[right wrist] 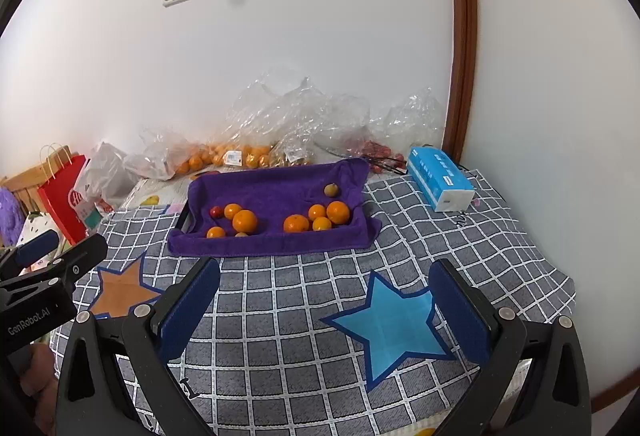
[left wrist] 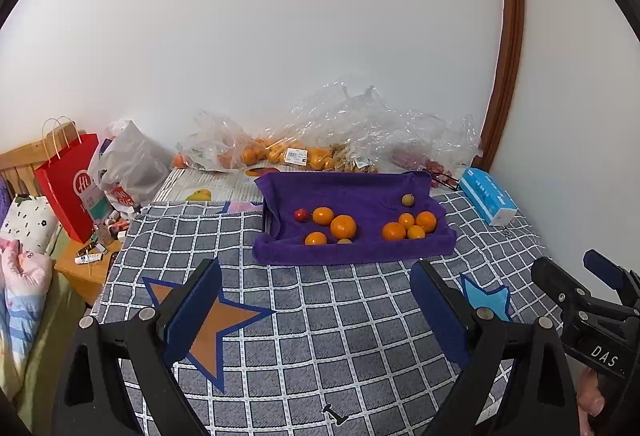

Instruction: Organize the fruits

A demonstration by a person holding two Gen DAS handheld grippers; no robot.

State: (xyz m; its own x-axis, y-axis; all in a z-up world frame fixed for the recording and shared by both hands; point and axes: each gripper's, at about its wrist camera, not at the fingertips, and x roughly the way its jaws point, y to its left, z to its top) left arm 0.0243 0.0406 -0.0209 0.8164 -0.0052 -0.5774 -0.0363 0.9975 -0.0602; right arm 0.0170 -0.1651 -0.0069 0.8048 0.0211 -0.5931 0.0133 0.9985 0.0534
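Observation:
A tray lined with a purple towel [left wrist: 340, 192] [right wrist: 264, 188] sits on the checked cloth ahead of both grippers. Several oranges lie in it in two loose groups, one to the left [left wrist: 343, 227] [right wrist: 244, 221] and one to the right [left wrist: 425, 221] [right wrist: 338, 212]. A small red fruit [left wrist: 301, 214] [right wrist: 216, 211] lies at the left, and a yellowish-green fruit [left wrist: 408, 200] [right wrist: 331, 190] toward the back right. My left gripper [left wrist: 316, 272] is open and holds nothing. My right gripper [right wrist: 326, 272] is open too, above a blue star patch [right wrist: 394, 328].
Clear plastic bags of oranges [left wrist: 280, 152] [right wrist: 224, 156] and red fruit [right wrist: 380, 150] lie along the wall behind the tray. A blue tissue pack [left wrist: 488, 200] [right wrist: 440, 178] sits at the right. A red paper bag [left wrist: 68, 184] and clutter stand at the left.

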